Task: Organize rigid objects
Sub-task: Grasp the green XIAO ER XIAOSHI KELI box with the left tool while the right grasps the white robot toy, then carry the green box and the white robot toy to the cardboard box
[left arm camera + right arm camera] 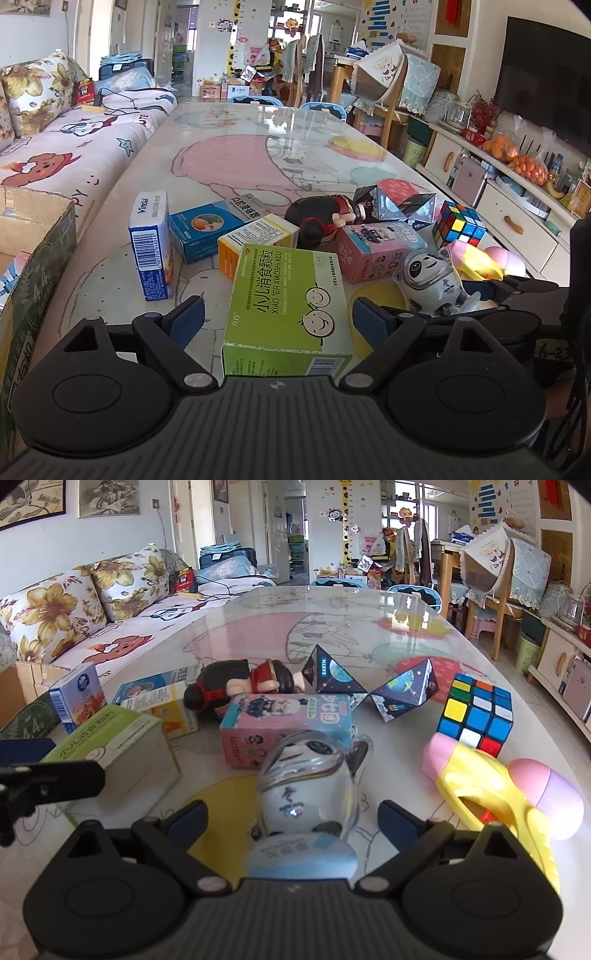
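Straddling targets near the tabletop's [110, 266] near edge: left hand-held gripper [277, 319] spread around green box [288, 302], right hand-held gripper [293, 821] spread around panda figurine [306, 779]. Neither is pinched. Next move calls for closing squarely.

Left tongs [277, 317]: standing wide open, pads flanking the green box [288, 314] without pressing it.
Green box: lying flat on the surface [221, 155], leaning on the orange box [255, 236].
Panda figurine [432, 280]: lying just right of the green box.
Rubik's cube [458, 227]: sitting beyond the panda figurine.
Cardboard carton [40, 236]: standing open at the left edge.
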The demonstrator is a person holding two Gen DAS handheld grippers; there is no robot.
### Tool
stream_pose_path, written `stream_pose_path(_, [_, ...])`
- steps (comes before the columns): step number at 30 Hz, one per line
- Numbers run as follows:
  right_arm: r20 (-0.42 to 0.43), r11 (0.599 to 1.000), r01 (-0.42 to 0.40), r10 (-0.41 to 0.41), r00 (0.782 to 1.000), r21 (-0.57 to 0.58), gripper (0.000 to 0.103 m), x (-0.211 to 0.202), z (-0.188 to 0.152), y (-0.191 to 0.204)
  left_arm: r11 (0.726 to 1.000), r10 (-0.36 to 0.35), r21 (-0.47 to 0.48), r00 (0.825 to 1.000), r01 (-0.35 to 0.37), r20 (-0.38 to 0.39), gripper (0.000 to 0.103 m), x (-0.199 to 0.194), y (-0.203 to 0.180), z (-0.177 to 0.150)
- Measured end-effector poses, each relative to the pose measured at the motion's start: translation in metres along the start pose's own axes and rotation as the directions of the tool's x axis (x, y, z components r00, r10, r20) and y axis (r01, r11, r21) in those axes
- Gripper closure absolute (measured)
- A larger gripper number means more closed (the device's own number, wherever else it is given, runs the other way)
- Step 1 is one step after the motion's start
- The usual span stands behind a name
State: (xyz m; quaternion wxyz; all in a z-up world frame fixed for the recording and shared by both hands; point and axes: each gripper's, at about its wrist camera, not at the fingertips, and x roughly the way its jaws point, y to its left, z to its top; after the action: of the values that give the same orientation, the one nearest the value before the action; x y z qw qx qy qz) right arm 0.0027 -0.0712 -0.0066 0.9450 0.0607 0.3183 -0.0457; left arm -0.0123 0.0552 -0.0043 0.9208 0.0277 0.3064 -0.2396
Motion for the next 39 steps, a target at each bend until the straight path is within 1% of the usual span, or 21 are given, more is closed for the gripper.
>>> stream_pose_path(2, [0.004,1.000,0.009,-0.009,1.000,-0.002,0.010,-0.001,0.000,0.000,1.000,0.014,0.002,1.000,-0.014,-0.004,0.000,0.003,0.001,0.000])
stream_pose_path(4, [0.010,1.000,0.019,-0.019,1.000,-0.008,0.017,-0.001,0.000,0.001,1.000,0.030,0.004,1.000,-0.030,-0.005,0.000,0.005,0.001,0.000])
stream_pose_path(8, [0.010,0.999,0.027,-0.027,1.000,-0.017,0.023,0.000,0.002,0.001,0.999,0.048,0.017,0.999,-0.048,-0.016,0.000,0.010,-0.002,0.001])
stream_pose_path(11, [0.011,0.999,0.025,-0.025,1.000,-0.022,0.030,0.001,0.003,0.002,0.998,0.064,0.031,0.997,-0.063,-0.037,0.000,0.012,-0.002,0.000])
stream_pose_path(13, [0.013,0.999,0.031,-0.030,0.999,-0.030,0.036,0.001,0.004,0.004,0.996,0.079,0.042,0.996,-0.077,-0.049,0.000,0.014,-0.003,0.001])
stream_pose_path(14, [0.015,0.999,0.028,-0.028,1.000,-0.029,0.039,0.001,0.004,0.004,0.995,0.085,0.047,0.995,-0.082,-0.051,0.003,0.015,-0.003,0.001])
stream_pose_path(16, [0.021,0.999,0.033,-0.033,0.999,-0.029,0.048,0.000,0.004,0.003,0.995,0.091,0.051,0.994,-0.088,-0.057,0.012,0.016,-0.002,0.001])
stream_pose_path(17, [0.023,0.999,0.034,-0.034,0.999,-0.027,0.049,0.000,0.004,0.003,0.994,0.095,0.051,0.994,-0.092,-0.060,0.015,0.017,-0.001,0.001])
stream_pose_path(21, [0.031,0.999,0.036,-0.035,0.999,-0.015,0.049,0.001,0.005,0.003,0.993,0.103,0.057,0.993,-0.100,-0.056,0.016,0.017,0.001,0.002])
stream_pose_path(26, [0.045,0.999,0.041,-0.041,0.998,0.002,0.049,0.001,0.005,0.005,0.994,0.095,0.048,0.995,-0.093,-0.040,0.016,0.013,0.004,0.006])
stream_pose_path(32, [0.063,0.999,0.044,-0.046,0.997,0.030,0.049,-0.001,0.005,0.012,0.996,0.089,0.028,0.996,-0.090,0.013,0.016,-0.001,0.011,0.008])
stream_pose_path(39, [0.090,0.999,0.050,-0.051,0.995,0.012,0.049,-0.010,0.007,0.031,0.995,0.104,-0.024,0.991,-0.102,0.090,0.016,-0.020,0.028,0.016])
